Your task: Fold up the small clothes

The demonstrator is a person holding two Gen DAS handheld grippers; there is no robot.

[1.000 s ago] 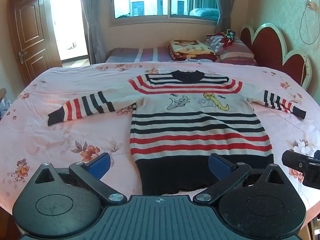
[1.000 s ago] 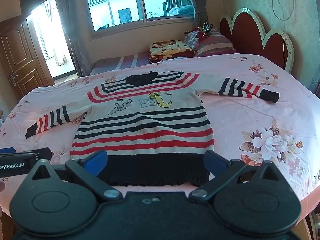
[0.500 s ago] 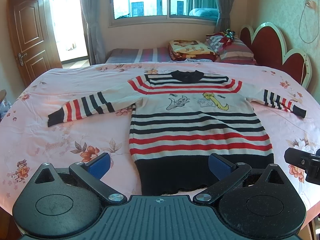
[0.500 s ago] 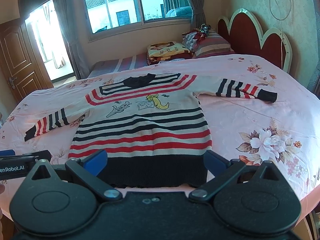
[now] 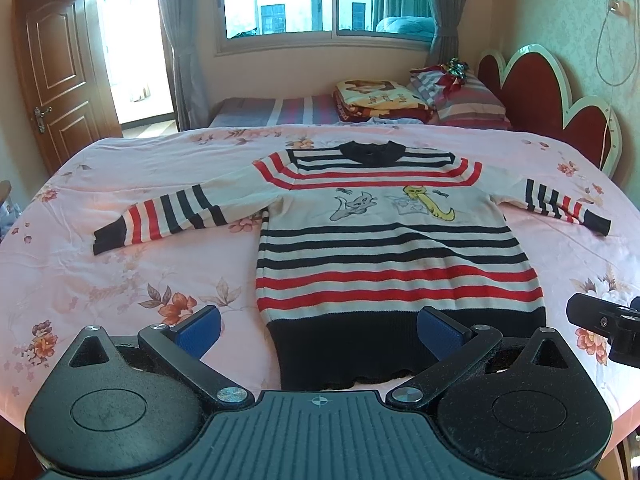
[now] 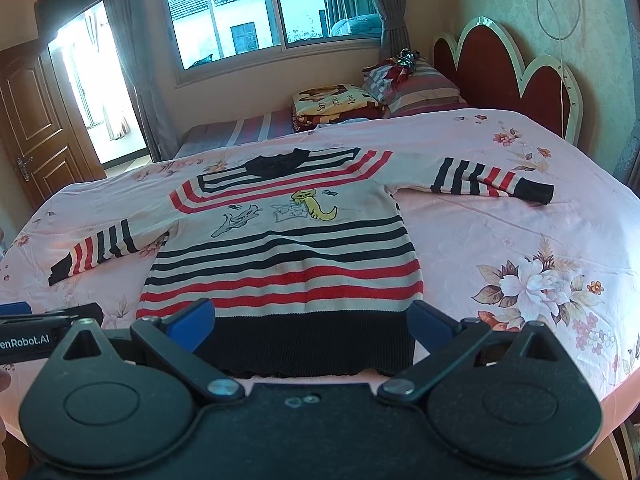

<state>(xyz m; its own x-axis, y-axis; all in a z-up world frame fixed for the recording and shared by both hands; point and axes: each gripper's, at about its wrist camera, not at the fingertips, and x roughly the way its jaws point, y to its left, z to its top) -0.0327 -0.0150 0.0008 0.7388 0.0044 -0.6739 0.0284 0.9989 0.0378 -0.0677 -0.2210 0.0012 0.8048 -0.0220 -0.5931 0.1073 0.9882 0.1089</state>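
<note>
A small striped sweater [image 5: 392, 256] with red and dark bands, a dark hem and cat pictures lies flat and face up on the pink floral bedsheet [image 5: 120, 280], both sleeves spread out. It also shows in the right wrist view [image 6: 288, 256]. My left gripper [image 5: 318, 330] is open and empty, above the near edge in front of the dark hem. My right gripper [image 6: 312, 318] is open and empty, also in front of the hem. Each gripper shows at the edge of the other's view: the right gripper [image 5: 600, 320], the left gripper [image 6: 40, 332].
A red scalloped headboard [image 5: 552, 100] stands at the far right. Folded blankets and striped pillows [image 5: 420, 100] lie on a second bed under the window. A wooden door [image 5: 56, 80] is at the left. The near bed edge runs under both grippers.
The right wrist view has tilted and shifted slightly left and closer to the sweater. The left gripper has hardly moved. Both jaws stay open.
</note>
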